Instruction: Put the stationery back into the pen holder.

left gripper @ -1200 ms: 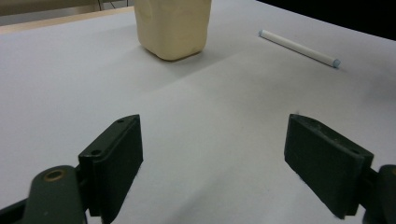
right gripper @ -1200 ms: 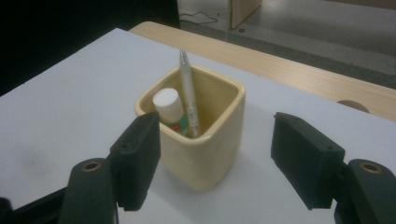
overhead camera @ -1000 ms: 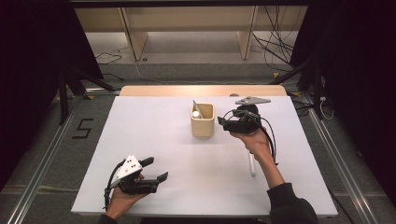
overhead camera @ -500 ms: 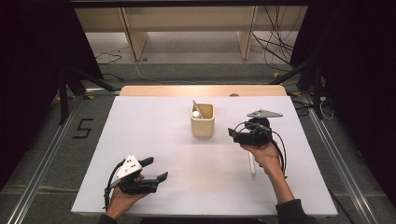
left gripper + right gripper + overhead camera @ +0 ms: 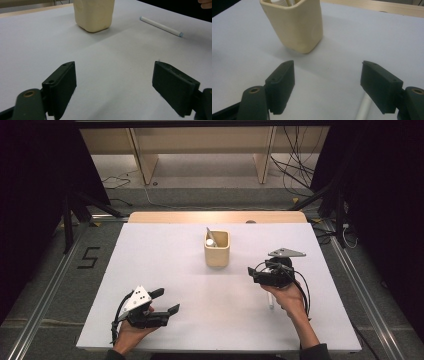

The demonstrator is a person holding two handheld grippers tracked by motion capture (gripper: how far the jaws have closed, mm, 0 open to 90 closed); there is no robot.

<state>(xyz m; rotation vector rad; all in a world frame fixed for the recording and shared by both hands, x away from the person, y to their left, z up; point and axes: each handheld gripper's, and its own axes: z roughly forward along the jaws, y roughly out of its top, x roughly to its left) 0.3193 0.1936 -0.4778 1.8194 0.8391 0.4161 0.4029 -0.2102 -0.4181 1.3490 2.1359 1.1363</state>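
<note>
A white table (image 5: pixel 165 270) on grey flooring; wooden furniture (image 5: pixel 200 142) behind it; cables (image 5: pixel 300 150) trailing right.

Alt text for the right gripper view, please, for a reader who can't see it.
The right gripper has its two black jaws wide apart, with nothing between them, low over a white table. A cream cup stands just ahead with white things inside, and a white pen lies below the right-hand jaw.

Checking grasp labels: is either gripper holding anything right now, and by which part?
Nothing is held. The left gripper and right gripper both stand open over bare table. The white pen lies loose; the cream cup stands untouched.
</note>
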